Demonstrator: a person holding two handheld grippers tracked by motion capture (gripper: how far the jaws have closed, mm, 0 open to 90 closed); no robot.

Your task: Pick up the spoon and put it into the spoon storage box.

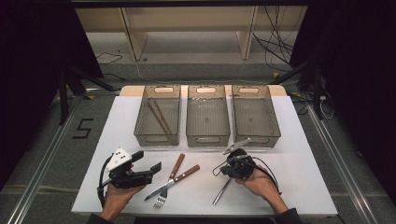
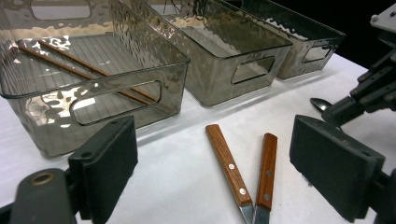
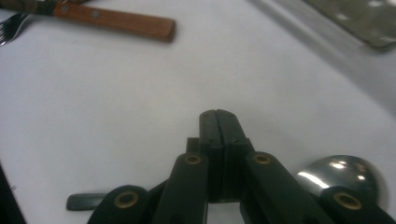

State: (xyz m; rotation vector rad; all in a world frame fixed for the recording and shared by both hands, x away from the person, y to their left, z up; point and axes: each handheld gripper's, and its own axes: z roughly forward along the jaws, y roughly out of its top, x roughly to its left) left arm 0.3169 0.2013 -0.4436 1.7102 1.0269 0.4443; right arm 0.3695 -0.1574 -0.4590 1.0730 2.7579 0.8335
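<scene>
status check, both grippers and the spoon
Left gripper open, empty. Right gripper shut over spoon handle, grip unclear. Nothing blocking the bins.

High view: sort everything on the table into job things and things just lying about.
Job: right gripper, jaws shut; spoon under it.
Lying about: knife, fork, chopsticks in the left bin, middle bin, right bin, open left gripper.

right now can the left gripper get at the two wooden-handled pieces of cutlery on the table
Probably yes: the left gripper has its fingers open, the wooden-handled knife and fork lie just beside it on the white table, and nothing lies between.
</scene>
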